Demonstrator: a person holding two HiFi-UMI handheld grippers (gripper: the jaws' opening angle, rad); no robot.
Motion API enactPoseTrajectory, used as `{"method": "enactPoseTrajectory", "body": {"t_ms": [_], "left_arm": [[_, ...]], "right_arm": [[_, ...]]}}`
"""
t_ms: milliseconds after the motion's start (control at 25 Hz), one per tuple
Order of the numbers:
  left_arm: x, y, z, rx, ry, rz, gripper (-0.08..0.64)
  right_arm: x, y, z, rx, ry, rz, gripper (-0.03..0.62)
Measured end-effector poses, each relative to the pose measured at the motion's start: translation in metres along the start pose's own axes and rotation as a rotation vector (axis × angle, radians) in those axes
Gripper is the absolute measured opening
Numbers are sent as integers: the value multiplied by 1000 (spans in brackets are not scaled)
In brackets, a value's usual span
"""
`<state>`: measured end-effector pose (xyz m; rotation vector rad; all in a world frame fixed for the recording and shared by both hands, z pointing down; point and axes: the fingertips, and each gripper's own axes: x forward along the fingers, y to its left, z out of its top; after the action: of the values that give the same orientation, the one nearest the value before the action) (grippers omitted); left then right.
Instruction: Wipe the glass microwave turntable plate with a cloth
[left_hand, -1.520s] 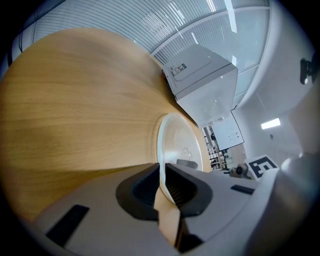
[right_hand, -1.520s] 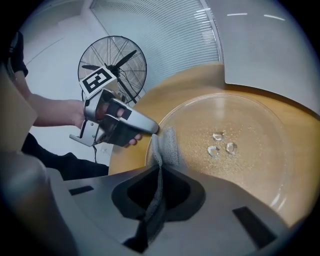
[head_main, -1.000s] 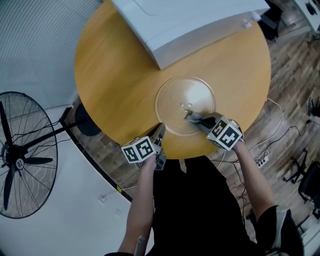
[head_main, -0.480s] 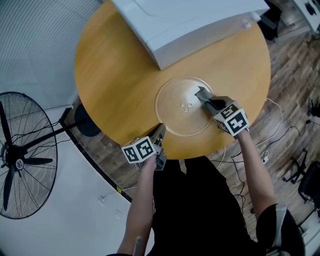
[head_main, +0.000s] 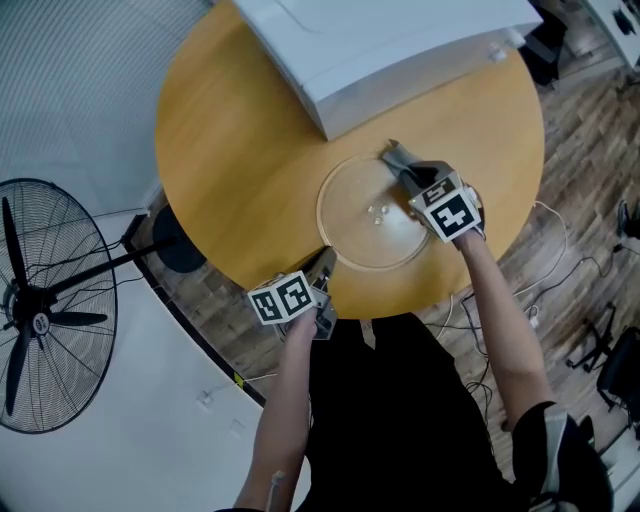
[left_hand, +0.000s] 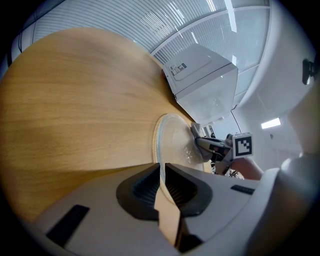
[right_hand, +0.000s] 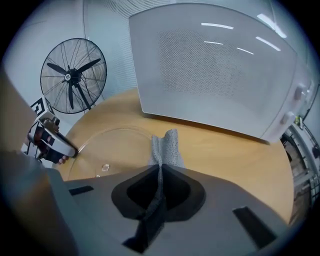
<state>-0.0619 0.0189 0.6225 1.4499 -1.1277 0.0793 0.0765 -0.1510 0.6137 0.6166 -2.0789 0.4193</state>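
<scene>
Our right gripper (right_hand: 159, 175), squeezing the cloth (right_hand: 167, 142), slid across the plate (head_main: 355, 235), which our left gripper (left_hand: 161, 172) pinches; wiping continues.

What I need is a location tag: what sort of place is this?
Likely an office or lab room rather than a kitchen: a microwave sits on a round wooden table, with a pedestal fan standing beside it.
</scene>
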Motion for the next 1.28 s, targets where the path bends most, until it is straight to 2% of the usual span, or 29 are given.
{"method": "enactPoseTrajectory", "body": {"t_ms": [240, 520, 960, 1280], "left_arm": [[1, 0, 1, -4, 2, -4, 28], [1, -1, 1, -1, 0, -3, 28], [1, 0, 1, -10, -5, -2, 28], [0, 2, 1, -18, -9, 0, 26]], "right_arm": [[21, 8, 31, -53, -25, -13, 21], [31, 35, 49, -67, -128, 9, 21], [33, 129, 38, -270, -136, 158, 21], [17, 180, 3, -345, -102, 282, 22]]}}
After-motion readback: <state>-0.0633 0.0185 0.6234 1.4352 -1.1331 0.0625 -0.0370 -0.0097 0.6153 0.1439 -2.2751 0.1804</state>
